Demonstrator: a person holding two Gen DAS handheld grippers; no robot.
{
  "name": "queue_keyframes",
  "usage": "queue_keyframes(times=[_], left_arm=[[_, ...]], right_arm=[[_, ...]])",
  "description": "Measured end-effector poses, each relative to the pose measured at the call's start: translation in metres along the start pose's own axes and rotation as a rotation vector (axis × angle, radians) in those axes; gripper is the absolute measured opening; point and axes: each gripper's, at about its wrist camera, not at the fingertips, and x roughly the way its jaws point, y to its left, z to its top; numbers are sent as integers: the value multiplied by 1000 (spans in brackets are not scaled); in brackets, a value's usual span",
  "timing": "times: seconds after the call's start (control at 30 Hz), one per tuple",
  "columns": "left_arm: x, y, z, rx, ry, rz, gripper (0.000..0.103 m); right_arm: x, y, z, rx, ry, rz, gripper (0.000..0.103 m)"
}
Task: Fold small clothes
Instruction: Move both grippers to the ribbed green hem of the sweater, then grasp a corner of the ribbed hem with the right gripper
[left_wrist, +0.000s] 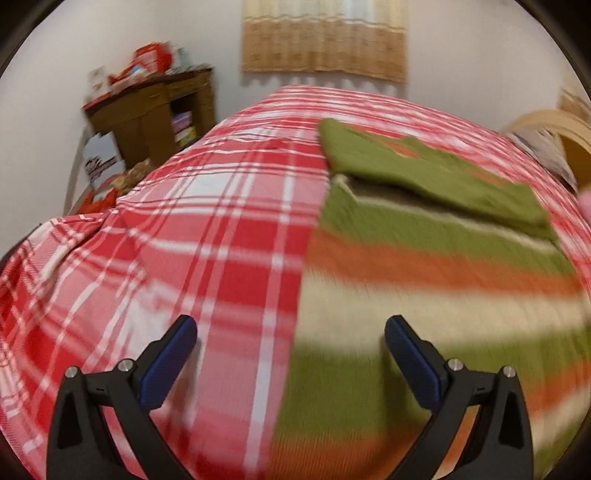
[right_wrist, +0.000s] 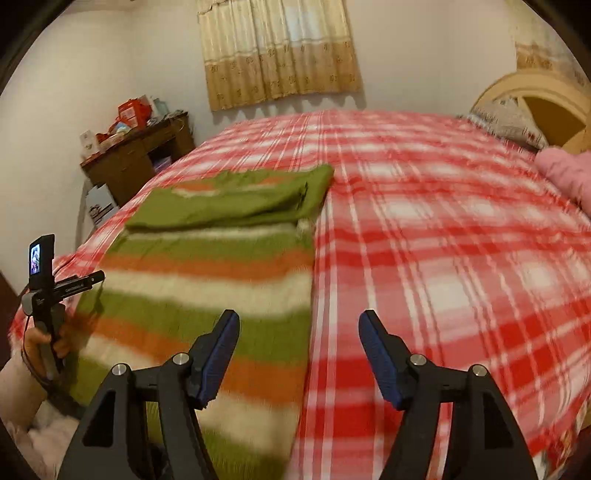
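Nearest us, our left gripper (left_wrist: 290, 328) and right gripper (right_wrist: 299, 325) hang with jaws apart and empty over the striped sweater (right_wrist: 207, 280), spread at ten o'clock on the plaid bedspread (right_wrist: 443, 240), sleeves folded across, seemingly ready for folding.

Plaid-covered bed (right_wrist: 443, 229) carries a striped sweater (right_wrist: 207, 295).

Both wrist views low over bed (left_wrist: 221, 221), facing curtain (right_wrist: 277, 51).
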Motion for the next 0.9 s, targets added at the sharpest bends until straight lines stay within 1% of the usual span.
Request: queue_keyframes(times=[0.03,0.1,0.17,0.23,0.33,0.4,0.5,0.57,0.6,0.7,0.77,0.8,0.83,0.9], left_arm=[[-14,1,-10,26,-7,-15,103],[-31,5,-22,37,-9,-58,103],[-45,8,-37,41,16,-131,103],[-53,7,-49,71,42,-164,103],[-64,3,-67,123,48,-167,103],[-64,3,-76,125,66,-175,101],[-59,4,-85,97,118,-206,95],[-55,1,-89,93,148,-215,85],[-53,0,-91,92,157,-217,83],[-55,-1,-95,91,150,-207,82],[-58,-1,-98,95,153,-208,81],[-59,-2,-99,93,154,-209,81],[-60,-2,-100,88,155,-213,81],[-60,0,-102,79,160,-218,81]], right_arm=[[0,-2,-7,5,10,16,68],[3,-1,-20,5,35,57,68],[5,4,-32,-22,59,59,68],[6,8,-43,-37,76,62,68],[7,5,-62,-6,118,63,68],[11,3,-72,26,154,74,68],[13,5,-87,53,206,129,68],[13,12,-95,43,225,173,68],[14,18,-97,26,231,183,67],[24,28,-103,-2,255,172,66],[31,24,-107,26,277,173,60],[34,21,-109,51,290,183,53],[37,17,-111,75,299,193,48],[41,12,-113,116,308,221,47]])
